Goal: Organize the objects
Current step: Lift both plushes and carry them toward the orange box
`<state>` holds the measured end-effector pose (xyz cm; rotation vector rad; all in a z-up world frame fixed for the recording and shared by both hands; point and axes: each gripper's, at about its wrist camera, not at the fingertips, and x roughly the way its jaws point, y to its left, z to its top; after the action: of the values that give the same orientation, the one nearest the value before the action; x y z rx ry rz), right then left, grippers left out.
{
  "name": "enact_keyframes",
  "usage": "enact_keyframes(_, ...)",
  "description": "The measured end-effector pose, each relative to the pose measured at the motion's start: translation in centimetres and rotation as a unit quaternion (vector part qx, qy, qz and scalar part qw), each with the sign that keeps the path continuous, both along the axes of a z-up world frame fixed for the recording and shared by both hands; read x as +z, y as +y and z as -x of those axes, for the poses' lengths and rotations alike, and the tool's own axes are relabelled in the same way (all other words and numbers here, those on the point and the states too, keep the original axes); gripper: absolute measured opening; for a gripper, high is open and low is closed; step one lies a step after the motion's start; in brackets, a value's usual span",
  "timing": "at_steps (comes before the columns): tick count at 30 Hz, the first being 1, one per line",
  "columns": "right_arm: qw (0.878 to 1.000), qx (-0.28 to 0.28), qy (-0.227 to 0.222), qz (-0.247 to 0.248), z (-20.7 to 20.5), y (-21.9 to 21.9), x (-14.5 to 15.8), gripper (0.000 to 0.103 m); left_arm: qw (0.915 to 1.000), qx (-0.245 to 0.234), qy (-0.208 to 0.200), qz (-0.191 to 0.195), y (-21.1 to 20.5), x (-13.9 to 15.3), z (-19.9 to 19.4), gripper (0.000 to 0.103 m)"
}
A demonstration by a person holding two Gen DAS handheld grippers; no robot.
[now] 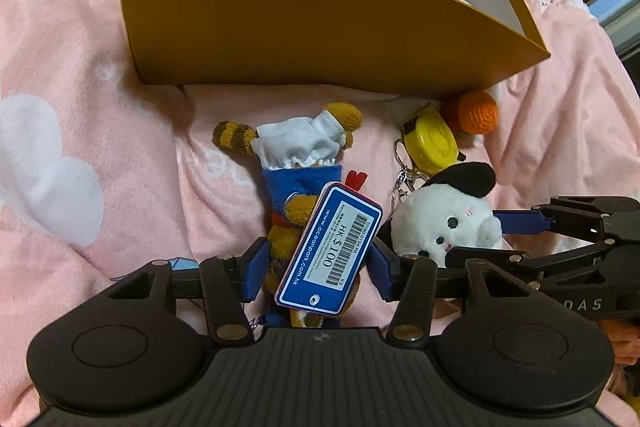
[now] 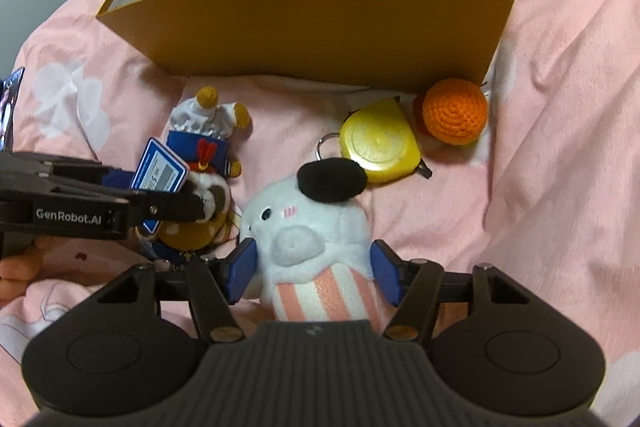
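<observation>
Plush toys (image 2: 308,227), two; box (image 2: 304,31), one

Two plush toys (image 2: 308,227) (image 1: 304,183), one yellow tape measure (image 2: 380,143), one crocheted orange (image 2: 454,115) — one open box (image 2: 320,27)

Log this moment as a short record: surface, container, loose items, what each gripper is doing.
surface: pink blanket
container: open box, small boxes inside
loose items: brown plush toy, white plush toy, yellow tape measure, orange knitted ball
left gripper: open, astride brown plush toy
right gripper: open, astride white plush toy
</observation>
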<state>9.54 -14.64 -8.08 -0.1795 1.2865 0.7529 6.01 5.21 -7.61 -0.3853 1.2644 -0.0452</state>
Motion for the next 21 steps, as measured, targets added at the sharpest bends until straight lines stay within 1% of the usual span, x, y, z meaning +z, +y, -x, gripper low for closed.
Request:
enact_keyframes(2,1.0,-0.002,-0.006,0.001,0.3,0.1,0.1,0.062,1.0,-0.002,0.0,0.0,0.0,-0.2,0.0,0.059)
enact_keyframes(5,1.0,-0.023,-0.007,-0.008,0.4,-0.3,0.4,0.058,0.9999,0.004,-0.013,0.005,0.1,0.1,0.3,0.054)
enact_keyframes(10,0.996,-0.076,0.001,-0.04,0.5,-1.9,1.0,0.053,0.9978,0.037,-0.034,0.044,1.6,1.0,1.0,0.05)
enact_keyframes(13,0.992,-0.106,0.002,-0.062,0.3,-2.9,1.8,0.051,0.9962,0.038,-0.06,0.051,1.8,2.4,1.3,0.05)
enact_keyframes(15,0.989,-0.121,-0.003,-0.08,0.2,-3.5,2.7,0.051,0.9952,0.032,-0.077,0.053,1.7,3.4,1.4,0.049)
enact_keyframes(18,0.983,-0.136,-0.006,-0.119,0.0,-4.3,4.5,0.051,0.9929,0.027,-0.102,0.056,1.3,4.9,1.6,0.049)
enact_keyframes(21,0.979,-0.139,-0.025,-0.147,-0.1,-4.8,6.7,0.051,0.9885,0.026,-0.128,0.076,1.3,6.8,1.7,0.049)
